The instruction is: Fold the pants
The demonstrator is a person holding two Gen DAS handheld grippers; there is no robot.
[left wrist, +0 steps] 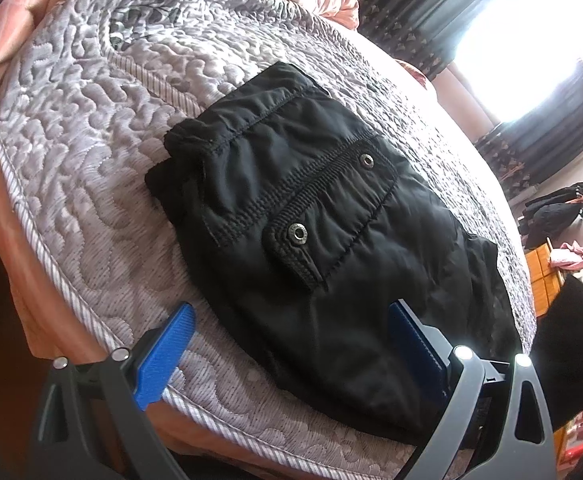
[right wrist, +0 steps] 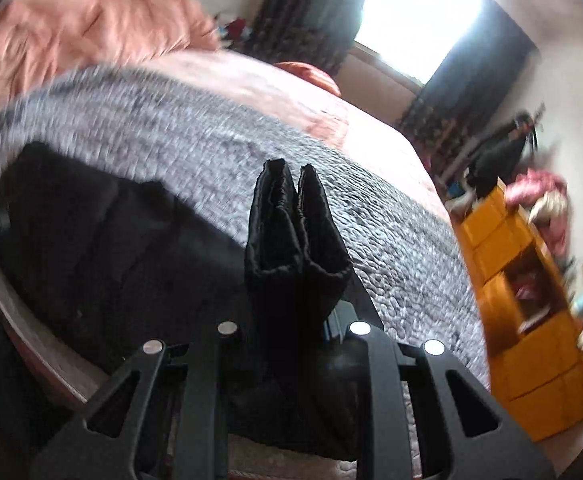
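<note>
The left gripper (left wrist: 291,352) stands open around the black pants (left wrist: 299,208); the right gripper (right wrist: 291,320) clamps their hem (right wrist: 295,232), fingertips hidden, view blurred toward 9 o'clock.

Left gripper (left wrist: 291,344) spread, right gripper (right wrist: 291,320) clamped.

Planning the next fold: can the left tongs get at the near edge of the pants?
Probably yes: the left tongs stand open right at the pants, nothing lying between.
</note>
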